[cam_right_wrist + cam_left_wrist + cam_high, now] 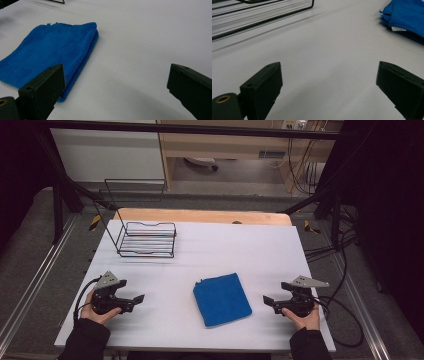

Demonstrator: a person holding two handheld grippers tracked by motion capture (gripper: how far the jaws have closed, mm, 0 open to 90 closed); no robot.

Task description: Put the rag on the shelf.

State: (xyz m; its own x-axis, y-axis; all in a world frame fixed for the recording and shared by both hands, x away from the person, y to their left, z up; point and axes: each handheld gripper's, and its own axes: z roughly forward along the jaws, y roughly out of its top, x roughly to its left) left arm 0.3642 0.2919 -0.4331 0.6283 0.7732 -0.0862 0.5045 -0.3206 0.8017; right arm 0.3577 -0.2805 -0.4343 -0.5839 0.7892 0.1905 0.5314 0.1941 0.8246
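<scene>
Folded blue microfibre cloth (222,299) flat on the white tabletop (210,245) between both tongs, long axis slanting toward the near right, slightly nearer the right tongs (270,300); left tongs (138,298) likewise spread, empty.

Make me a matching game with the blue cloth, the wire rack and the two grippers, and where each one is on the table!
Things:
1. blue cloth
2. wire rack
3. left gripper
4. right gripper

Places:
A. far left part of the table
B. near right edge, jaws open
C. middle, between the grippers
D. near left edge, jaws open

Pairs: 1-C, 2-A, 3-D, 4-B
</scene>
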